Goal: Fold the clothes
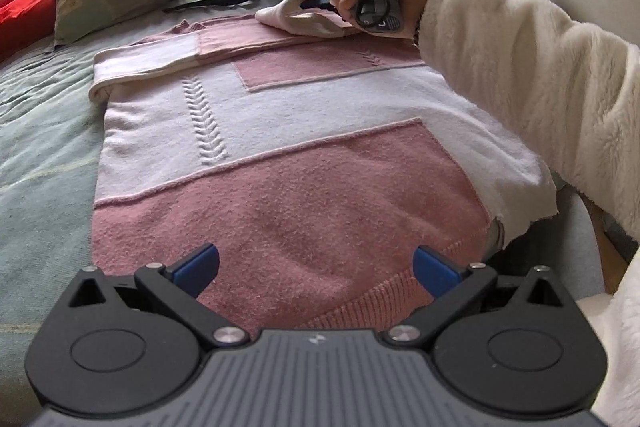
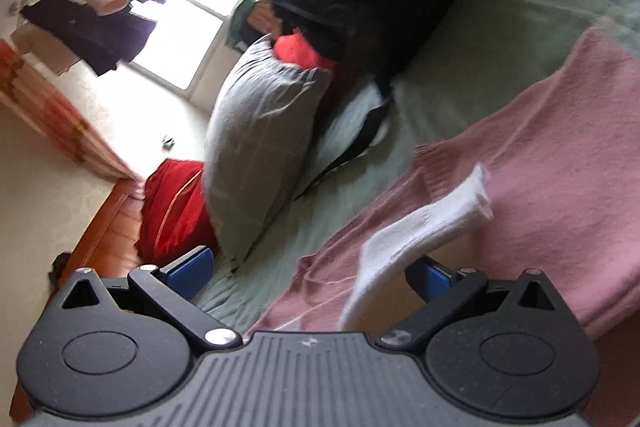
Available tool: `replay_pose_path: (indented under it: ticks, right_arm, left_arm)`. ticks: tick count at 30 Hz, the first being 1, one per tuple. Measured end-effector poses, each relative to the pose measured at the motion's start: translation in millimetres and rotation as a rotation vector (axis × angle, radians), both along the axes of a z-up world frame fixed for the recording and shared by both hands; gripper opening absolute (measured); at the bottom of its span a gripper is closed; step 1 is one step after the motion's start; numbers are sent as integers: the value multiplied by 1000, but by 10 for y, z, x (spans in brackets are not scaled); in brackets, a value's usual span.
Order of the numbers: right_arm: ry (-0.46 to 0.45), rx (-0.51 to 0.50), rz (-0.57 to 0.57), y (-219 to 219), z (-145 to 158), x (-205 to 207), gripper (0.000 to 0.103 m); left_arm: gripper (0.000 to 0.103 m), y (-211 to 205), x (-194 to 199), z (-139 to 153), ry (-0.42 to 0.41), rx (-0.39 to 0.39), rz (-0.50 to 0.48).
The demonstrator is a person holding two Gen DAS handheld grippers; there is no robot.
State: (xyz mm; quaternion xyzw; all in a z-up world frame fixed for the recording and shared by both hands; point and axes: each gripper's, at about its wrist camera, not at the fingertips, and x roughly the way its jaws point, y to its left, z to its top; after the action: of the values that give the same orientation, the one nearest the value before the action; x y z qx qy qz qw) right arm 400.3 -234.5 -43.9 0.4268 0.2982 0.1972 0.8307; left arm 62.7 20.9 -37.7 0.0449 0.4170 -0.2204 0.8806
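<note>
**Both jaws wide apart over the sweater**

The pink-and-white sweater lies flat on the bed. The left gripper hovers at the sweater's ribbed hem, jaws spread wide, empty. The right gripper, at the sweater's far end, also has its jaws apart; a white sleeve cuff drapes across them, seemingly not clamped.

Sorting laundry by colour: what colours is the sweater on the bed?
The sweater has pink and white blocks, clearest in the left wrist view.
</note>
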Motion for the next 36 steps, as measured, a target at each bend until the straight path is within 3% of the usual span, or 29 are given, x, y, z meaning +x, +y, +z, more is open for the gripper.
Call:
replay_pose_path:
  ticks: [8,12,17,23,28,36]
  right_arm:
    - [-68,-32,271,627,123,32,103]
    - [-82,-99,325,766,174,-16,103]
    - [-134,-154,288,459,378,-203,103]
    - [-175,-360,187,-157,597,-388,103]
    - [-128,-450,109,-649,441,-487,103]
    - [-137,-481,117,-906,257,-661,103]
  left_arm:
    - [102,11,16,-12,12,19,18]
    - [102,29,22,-10,15,29,38]
    - [102,32,36,-18,16,47,42]
    - [102,49,72,-21,12,67,54]
    - [102,122,163,37,-5,72,90]
    - [102,158,301,46,-1,40,142]
